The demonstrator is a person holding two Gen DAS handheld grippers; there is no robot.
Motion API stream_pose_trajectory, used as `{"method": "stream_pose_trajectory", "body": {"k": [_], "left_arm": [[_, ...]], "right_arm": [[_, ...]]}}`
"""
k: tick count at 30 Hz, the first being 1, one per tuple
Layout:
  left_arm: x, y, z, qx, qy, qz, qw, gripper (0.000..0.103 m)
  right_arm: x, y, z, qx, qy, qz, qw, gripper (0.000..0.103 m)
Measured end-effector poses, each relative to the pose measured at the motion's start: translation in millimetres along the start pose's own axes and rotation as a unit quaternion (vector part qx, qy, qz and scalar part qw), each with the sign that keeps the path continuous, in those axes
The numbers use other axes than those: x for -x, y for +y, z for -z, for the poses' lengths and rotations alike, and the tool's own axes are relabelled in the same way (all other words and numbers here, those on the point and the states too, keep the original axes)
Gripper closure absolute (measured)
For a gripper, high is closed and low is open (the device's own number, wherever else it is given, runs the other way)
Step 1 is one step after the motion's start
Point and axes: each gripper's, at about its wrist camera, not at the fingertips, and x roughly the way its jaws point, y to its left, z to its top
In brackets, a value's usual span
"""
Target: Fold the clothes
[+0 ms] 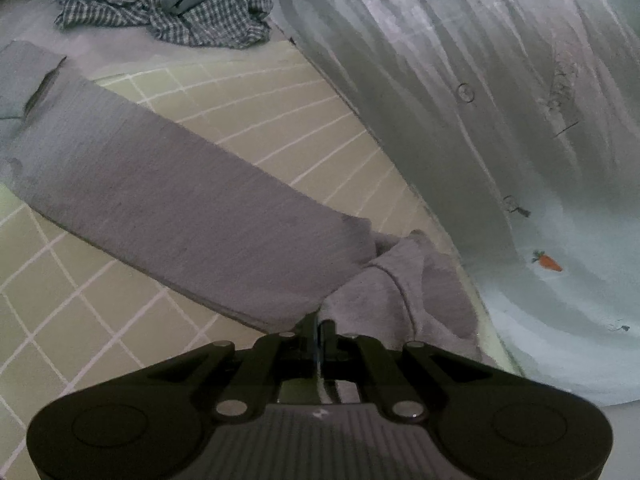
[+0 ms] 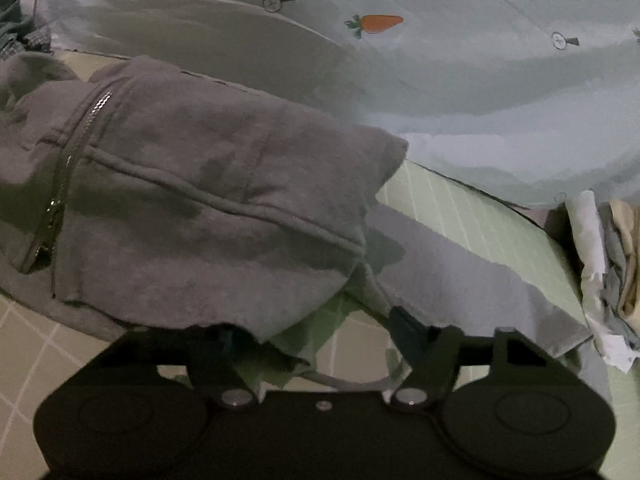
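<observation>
Our left gripper has its fingers pressed together, pinching the grey hoodie where the sleeve meets the body; the sleeve runs off toward ten o'clock across the green mat. Our right gripper is spread wide, its fingers under the hoodie's bunched body near the zip. We judge a fold is under way: we should keep the pinch firm, carry the cloth level, and lay the seams flat.

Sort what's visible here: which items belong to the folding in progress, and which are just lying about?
In use:
- grey zip hoodie, its sleeve stretched out
- left gripper, shut on the hoodie
- right gripper, open at the hoodie's edge

Lying about:
- checked cloth pile
- carrot-print sheet
- pale crumpled clothes
- green grid mat underneath
</observation>
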Motion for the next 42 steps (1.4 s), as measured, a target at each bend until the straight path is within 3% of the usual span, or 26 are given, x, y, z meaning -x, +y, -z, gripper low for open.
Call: {"method": "stream_pose_trajectory", "body": {"k": [2, 4, 7, 11, 15, 20, 22, 25, 31, 36, 40, 41, 42], "left_arm": [[-2, 1, 0, -0.002, 0.003, -0.007, 1.0000, 0.102], [-4, 3, 1, -0.003, 0.006, -0.012, 0.9999, 0.102], [-8, 7, 1, 0.005, 0.012, -0.019, 0.9997, 0.102], [-13, 12, 2, 0.012, 0.021, -0.031, 0.9992, 0.101], [-11, 11, 0, 0.006, 0.019, -0.035, 0.9992, 0.087], [-8, 9, -4, -0.003, 0.015, -0.040, 0.9991, 0.077], [-10, 9, -5, -0.005, 0.016, -0.036, 0.9992, 0.072], [-16, 6, -9, -0.001, 0.019, -0.022, 0.9996, 0.071], [-28, 2, -16, 0.008, 0.024, 0.008, 0.9996, 0.064], [-38, -1, -22, 0.015, 0.029, 0.032, 0.9989, 0.057], [-46, -4, -26, 0.024, 0.032, 0.051, 0.9979, 0.063], [-49, -5, -26, 0.030, 0.032, 0.055, 0.9975, 0.070], [-50, -5, -25, 0.033, 0.032, 0.059, 0.9972, 0.088]], "right_arm": [[5, -5, -1, -0.008, -0.017, -0.002, 1.000, 0.074], [10, -11, -3, -0.017, -0.036, -0.005, 0.999, 0.083], [25, -19, -3, -0.016, -0.059, 0.016, 0.998, 0.086], [17, -28, 7, -0.037, -0.017, 0.014, 0.999, 0.086], [7, -30, 11, -0.056, 0.009, -0.011, 0.998, 0.085], [3, -26, 7, -0.060, 0.010, -0.030, 0.998, 0.068], [1, -25, 5, -0.058, 0.013, -0.035, 0.998, 0.067], [-1, -25, 4, -0.057, 0.018, -0.038, 0.998, 0.068], [-7, -24, 0, -0.058, 0.027, -0.048, 0.997, 0.082], [-7, -22, 0, -0.060, 0.031, -0.044, 0.997, 0.082], [-9, -22, -1, -0.058, 0.033, -0.046, 0.997, 0.086], [-10, -22, -2, -0.058, 0.035, -0.049, 0.997, 0.089], [-11, -23, -3, -0.059, 0.037, -0.051, 0.996, 0.091]]}}
